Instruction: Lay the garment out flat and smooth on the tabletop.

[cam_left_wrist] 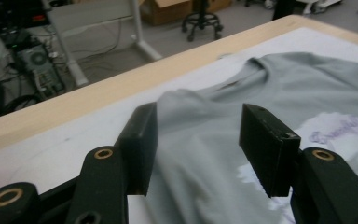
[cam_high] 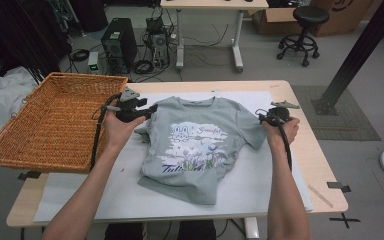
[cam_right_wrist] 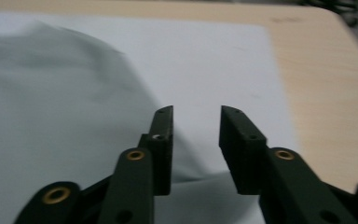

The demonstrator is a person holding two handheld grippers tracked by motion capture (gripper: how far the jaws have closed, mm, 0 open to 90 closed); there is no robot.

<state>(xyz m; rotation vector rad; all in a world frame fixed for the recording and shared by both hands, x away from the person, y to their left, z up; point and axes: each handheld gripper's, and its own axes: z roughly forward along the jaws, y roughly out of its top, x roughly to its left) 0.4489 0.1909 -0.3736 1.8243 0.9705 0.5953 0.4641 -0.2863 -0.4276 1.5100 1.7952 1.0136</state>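
Soft grey cotton t-shirt (cam_high: 195,145) with a cartoon bunny print sits mid-frame on the white sheet (cam_high: 260,180), left gripper (cam_left_wrist: 198,149) parted around a bunched sleeve, right gripper (cam_right_wrist: 196,140) open over its edge.

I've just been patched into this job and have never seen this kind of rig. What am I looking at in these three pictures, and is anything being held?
There is no robot arm: a person holds a two-jaw tool in each hand. The high view looks down on the table. The left gripper is at one shoulder of a grey-green T-shirt with a printed front, spread on a white sheet; the right gripper is at the other sleeve. A wicker basket sits at the table's left.

The other two pictures look along each tool's black jaws. The left jaws stand apart with shirt fabric between them, not pinched. The right jaws are open with the white sheet showing through the gap, gripping nothing.
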